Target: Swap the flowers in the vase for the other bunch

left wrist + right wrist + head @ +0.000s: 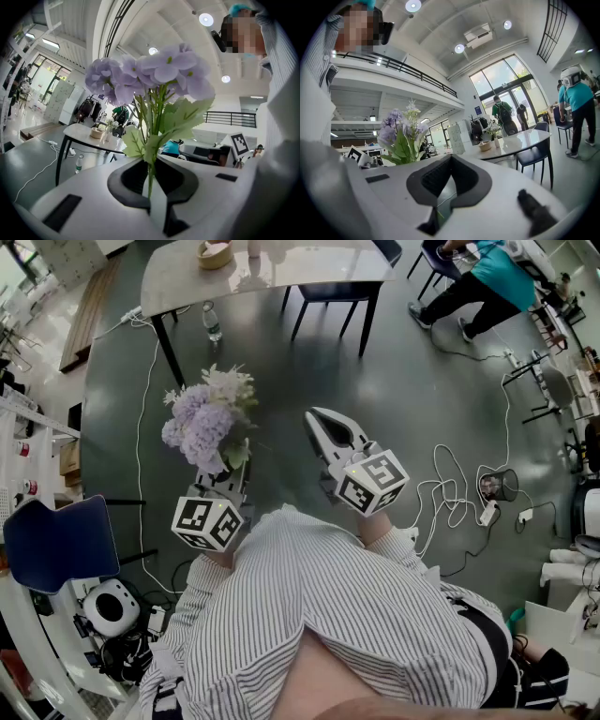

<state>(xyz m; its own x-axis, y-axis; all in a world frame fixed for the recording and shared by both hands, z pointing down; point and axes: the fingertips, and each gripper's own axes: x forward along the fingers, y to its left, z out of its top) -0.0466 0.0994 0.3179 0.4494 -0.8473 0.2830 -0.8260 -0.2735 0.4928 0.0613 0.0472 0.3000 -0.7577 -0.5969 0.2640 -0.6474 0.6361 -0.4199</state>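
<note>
My left gripper (228, 479) is shut on the green stems of a bunch of lilac and white flowers (208, 418), held upright in front of the person. In the left gripper view the stems (150, 173) run down between the closed jaws and the blooms (154, 75) fill the upper middle. My right gripper (319, 423) hangs beside it to the right, shut, with nothing in it. A small white vase with a pale bunch (493, 133) stands on the far table (520, 138), also visible as the vase (108, 130) in the left gripper view.
A round bowl (215, 253) sits on the table (178, 277) next to the vase. Dark chairs (333, 292) stand behind the table, and a water bottle (212, 322) stands on the floor by its leg. Cables (450, 493) trail right. A person in a teal shirt (492, 277) stands far right.
</note>
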